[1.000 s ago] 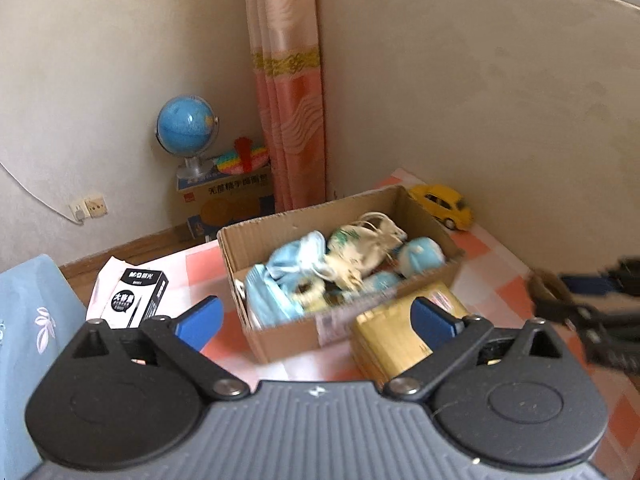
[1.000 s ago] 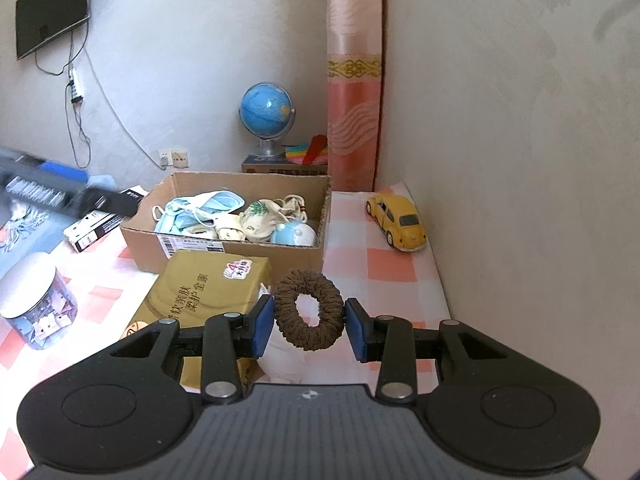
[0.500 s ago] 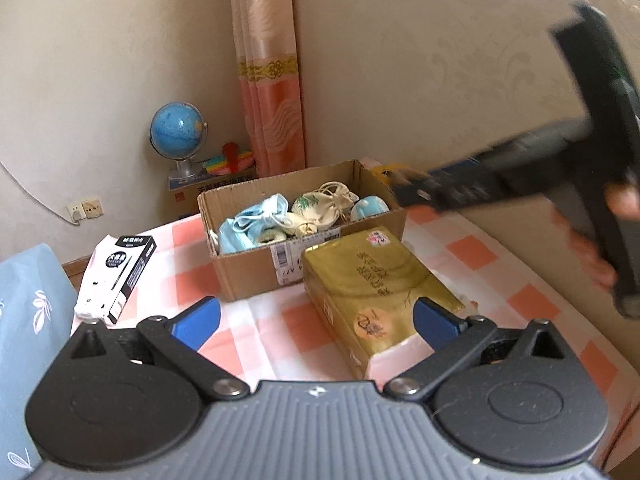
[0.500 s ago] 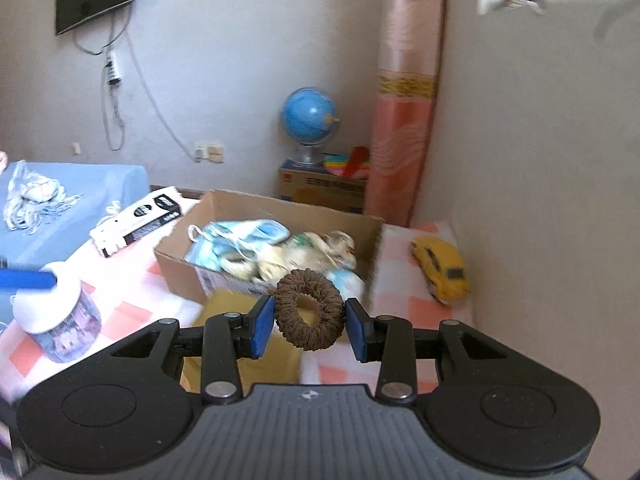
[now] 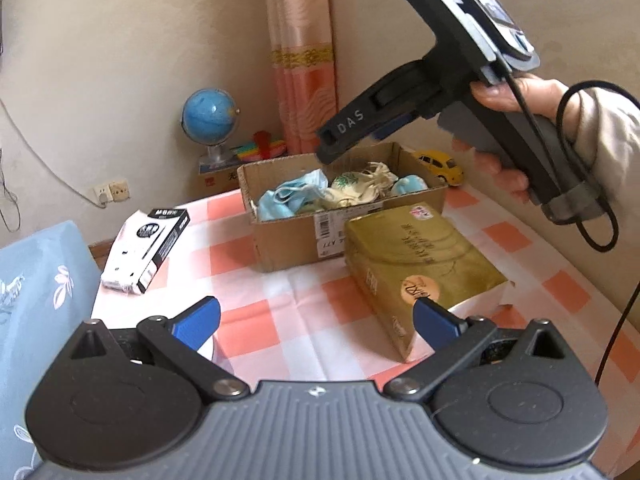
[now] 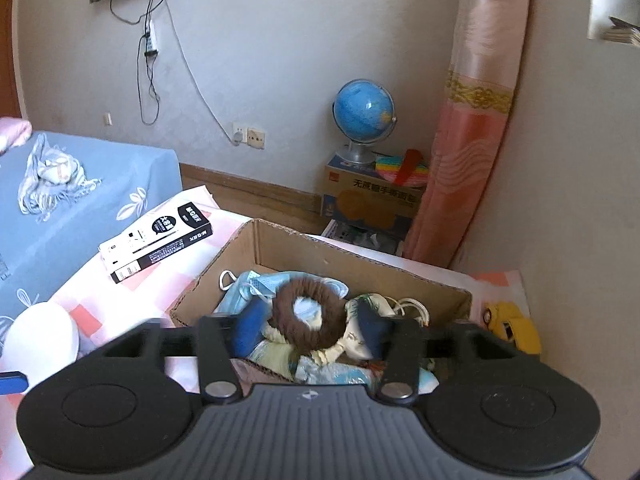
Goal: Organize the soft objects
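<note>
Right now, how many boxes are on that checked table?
3: the open cardboard box of soft things at the back, the gold box right in front of it, and the black-and-white box off to its left. Others may be hidden.

The cardboard box (image 5: 344, 216) is heaped with face masks (image 5: 292, 196) and small cloth bags (image 5: 360, 184), and its mouth is overhung by the right gripper (image 6: 308, 324). The box's front wall is crowded by the gold pack (image 5: 416, 264) lying against it. Bare checked cloth (image 5: 256, 280) is seen between the black-and-white carton (image 5: 148, 248) and the gold pack, ahead of the left gripper (image 5: 316, 320), whose fingers are spread wide.
</note>
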Available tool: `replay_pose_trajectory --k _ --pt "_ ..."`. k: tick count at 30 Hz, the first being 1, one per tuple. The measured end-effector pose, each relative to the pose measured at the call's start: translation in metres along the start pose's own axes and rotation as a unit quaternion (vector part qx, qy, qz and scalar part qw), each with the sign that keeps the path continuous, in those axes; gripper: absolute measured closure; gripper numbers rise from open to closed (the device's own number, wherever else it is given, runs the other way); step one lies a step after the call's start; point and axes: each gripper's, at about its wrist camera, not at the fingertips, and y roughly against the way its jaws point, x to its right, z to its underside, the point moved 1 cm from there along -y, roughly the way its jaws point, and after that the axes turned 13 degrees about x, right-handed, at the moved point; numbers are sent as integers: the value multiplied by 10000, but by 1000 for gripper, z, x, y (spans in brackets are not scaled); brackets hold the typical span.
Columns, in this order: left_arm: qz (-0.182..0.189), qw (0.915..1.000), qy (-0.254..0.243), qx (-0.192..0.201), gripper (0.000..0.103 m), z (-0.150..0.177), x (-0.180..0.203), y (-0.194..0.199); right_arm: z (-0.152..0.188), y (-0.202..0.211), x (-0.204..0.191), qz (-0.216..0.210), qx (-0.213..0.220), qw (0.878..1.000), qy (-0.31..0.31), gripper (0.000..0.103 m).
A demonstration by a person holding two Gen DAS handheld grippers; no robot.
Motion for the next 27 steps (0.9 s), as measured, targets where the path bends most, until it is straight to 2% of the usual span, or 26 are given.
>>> replay_pose_trajectory --k 1,2,4,15,23,27 --pt "2 10000 34 -18 1 1 -2 0 2 0 -1 1 13 10000 -11 1" --pt "0 10000 57 -30 1 2 -3 0 4 2 -2 -19 32 10000 -26 0" --pt "-6 10000 77 -49 1 3 -5 0 8 5 -2 -81 -29 9999 -84 0" --pt "188 9996 151 -130 1 6 2 4 27 55 -1 255 -153 9994 -196 0" --pt "264 9996 33 -96 1 3 13 16 52 99 2 552 -35 9973 -488 0" --pt "334 9994 55 -118 1 4 17 20 71 124 4 848 57 9942 -665 0"
